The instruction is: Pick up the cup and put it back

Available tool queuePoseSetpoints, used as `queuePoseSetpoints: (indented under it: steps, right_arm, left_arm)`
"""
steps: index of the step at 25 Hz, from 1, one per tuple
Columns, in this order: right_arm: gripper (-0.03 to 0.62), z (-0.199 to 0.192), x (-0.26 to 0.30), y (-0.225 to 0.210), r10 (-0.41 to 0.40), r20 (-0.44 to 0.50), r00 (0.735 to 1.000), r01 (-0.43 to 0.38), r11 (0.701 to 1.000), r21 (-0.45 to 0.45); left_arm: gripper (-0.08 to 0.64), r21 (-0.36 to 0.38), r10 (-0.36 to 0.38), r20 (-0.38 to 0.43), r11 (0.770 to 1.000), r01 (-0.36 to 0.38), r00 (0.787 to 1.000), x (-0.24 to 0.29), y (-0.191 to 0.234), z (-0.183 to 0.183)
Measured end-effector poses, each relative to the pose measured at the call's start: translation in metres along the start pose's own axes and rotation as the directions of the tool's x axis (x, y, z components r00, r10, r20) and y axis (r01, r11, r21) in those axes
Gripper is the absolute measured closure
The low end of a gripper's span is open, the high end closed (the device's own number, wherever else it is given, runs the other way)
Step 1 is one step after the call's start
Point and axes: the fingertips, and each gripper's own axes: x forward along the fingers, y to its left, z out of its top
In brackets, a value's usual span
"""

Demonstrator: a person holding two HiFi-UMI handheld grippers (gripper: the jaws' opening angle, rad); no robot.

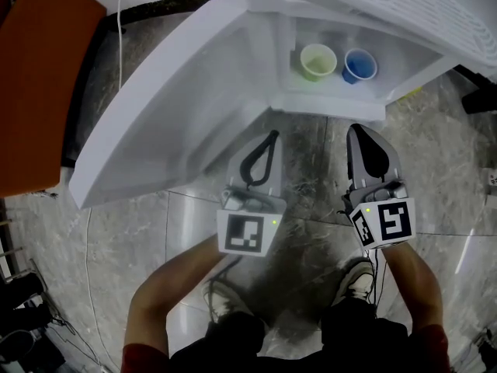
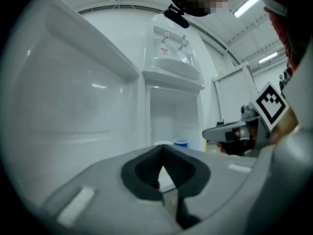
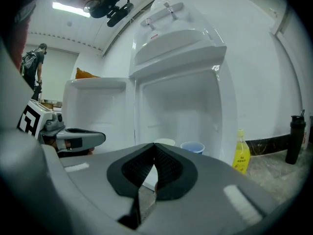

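Note:
Two cups stand side by side on the bottom shelf of an open white fridge point(image 1: 334, 103): a pale green cup point(image 1: 318, 61) on the left and a blue cup point(image 1: 359, 65) on the right. Both grippers hover above the floor in front of the fridge, short of the cups. My left gripper point(image 1: 271, 136) is shut with nothing in it; its own view shows the blue cup point(image 2: 180, 142) beyond the tips. My right gripper point(image 1: 362, 128) is shut and empty too, pointing at the pale cup point(image 3: 165, 142) and the blue cup point(image 3: 192, 147).
The fridge door point(image 1: 155, 107) swings open at the left, close beside my left gripper. A yellow bottle point(image 3: 240, 158) and a dark bottle point(image 3: 293, 138) stand on the marble floor right of the fridge. An orange panel point(image 1: 39, 84) is at far left.

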Motion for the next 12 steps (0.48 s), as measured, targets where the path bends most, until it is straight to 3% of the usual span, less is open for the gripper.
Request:
queuePoseSetpoints:
  steps: [12]
  right_arm:
    - [0.589,-0.011,0.014,-0.006,-0.021,-0.012,1.0,0.021,1.0,0.023]
  left_arm:
    - [0.558,-0.046,0.011,-0.03,0.999,-0.013,0.999,0.005,-0.007,-0.01]
